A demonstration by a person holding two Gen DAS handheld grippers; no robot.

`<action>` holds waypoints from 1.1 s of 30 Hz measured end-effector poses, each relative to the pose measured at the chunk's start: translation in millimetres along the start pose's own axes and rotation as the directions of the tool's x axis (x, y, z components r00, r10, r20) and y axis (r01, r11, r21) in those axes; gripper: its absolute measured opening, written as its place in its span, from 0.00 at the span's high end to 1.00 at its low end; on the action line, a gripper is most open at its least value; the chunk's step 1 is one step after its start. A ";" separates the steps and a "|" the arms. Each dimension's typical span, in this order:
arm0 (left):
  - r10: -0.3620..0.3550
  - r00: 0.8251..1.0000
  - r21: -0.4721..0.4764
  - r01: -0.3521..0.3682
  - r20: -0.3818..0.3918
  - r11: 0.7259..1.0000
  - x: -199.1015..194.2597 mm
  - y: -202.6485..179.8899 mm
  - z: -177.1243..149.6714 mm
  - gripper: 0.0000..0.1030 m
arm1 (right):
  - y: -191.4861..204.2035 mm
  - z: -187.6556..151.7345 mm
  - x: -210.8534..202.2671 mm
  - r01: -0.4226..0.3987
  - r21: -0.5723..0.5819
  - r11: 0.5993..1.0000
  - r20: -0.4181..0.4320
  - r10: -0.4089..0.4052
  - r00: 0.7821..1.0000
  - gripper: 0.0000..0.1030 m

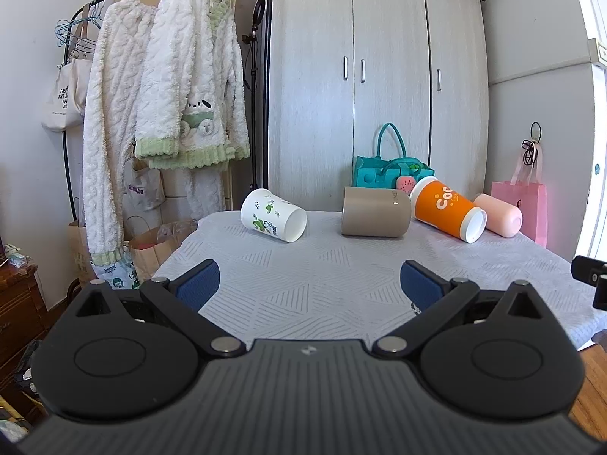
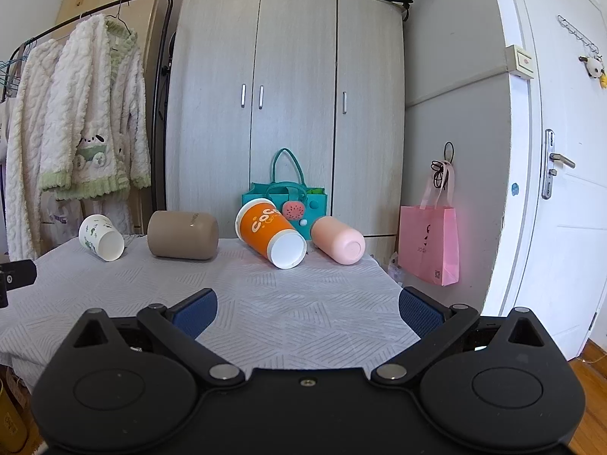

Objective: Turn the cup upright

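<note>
Several cups lie on their sides along the far edge of the cloth-covered table (image 1: 303, 284): a white leaf-print paper cup (image 1: 273, 215) (image 2: 101, 237) at left, a taupe cup (image 1: 375, 212) (image 2: 183, 235), an orange paper cup (image 1: 447, 210) (image 2: 270, 233), and a pink cup (image 1: 497, 215) (image 2: 337, 240) at right. My left gripper (image 1: 309, 284) is open and empty, over the near part of the table, well short of the cups. My right gripper (image 2: 307, 313) is open and empty, also near the table's front.
A teal tote bag (image 2: 288, 199) stands behind the orange cup. A pink gift bag (image 2: 430, 244) hangs right of the table. A clothes rack with fleece robes (image 1: 163, 113) stands left. A wardrobe (image 2: 288, 94) is behind. The table's right edge (image 2: 394, 284) is close to my right gripper.
</note>
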State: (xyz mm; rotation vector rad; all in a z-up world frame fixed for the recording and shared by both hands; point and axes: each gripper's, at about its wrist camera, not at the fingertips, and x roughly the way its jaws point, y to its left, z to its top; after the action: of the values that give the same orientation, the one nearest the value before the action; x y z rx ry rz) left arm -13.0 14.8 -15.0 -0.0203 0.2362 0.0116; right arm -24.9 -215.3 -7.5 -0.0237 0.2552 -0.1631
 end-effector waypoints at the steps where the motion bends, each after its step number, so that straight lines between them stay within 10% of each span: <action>1: 0.002 1.000 0.003 -0.002 -0.004 1.000 -0.1 0.1 0.1 0.00 | 0.0 0.0 -0.1 0.000 0.000 1.000 0.001 0.000 1.000 0.00; 10: 0.023 0.996 0.025 -0.021 -0.088 0.999 3.2 -3.6 0.4 0.00 | -0.7 0.9 -1.1 -0.021 -0.010 1.000 -0.009 0.021 1.000 0.00; 20: 0.074 0.958 0.233 -0.008 -0.276 0.972 27.7 -29.8 45.1 0.00 | -18.6 40.2 8.9 -0.292 -0.061 0.954 -0.118 0.284 0.952 0.00; 33: -0.238 0.912 0.173 0.308 -0.335 0.936 99.4 -86.2 123.5 0.00 | -63.3 113.3 62.7 -0.416 -0.122 0.901 -0.165 0.395 0.904 0.00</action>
State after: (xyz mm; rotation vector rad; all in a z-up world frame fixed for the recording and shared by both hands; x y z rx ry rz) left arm 113.7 -67.8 83.4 0.1702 0.5472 -0.3027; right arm 53.7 -287.7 89.2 -0.1132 0.4036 0.2753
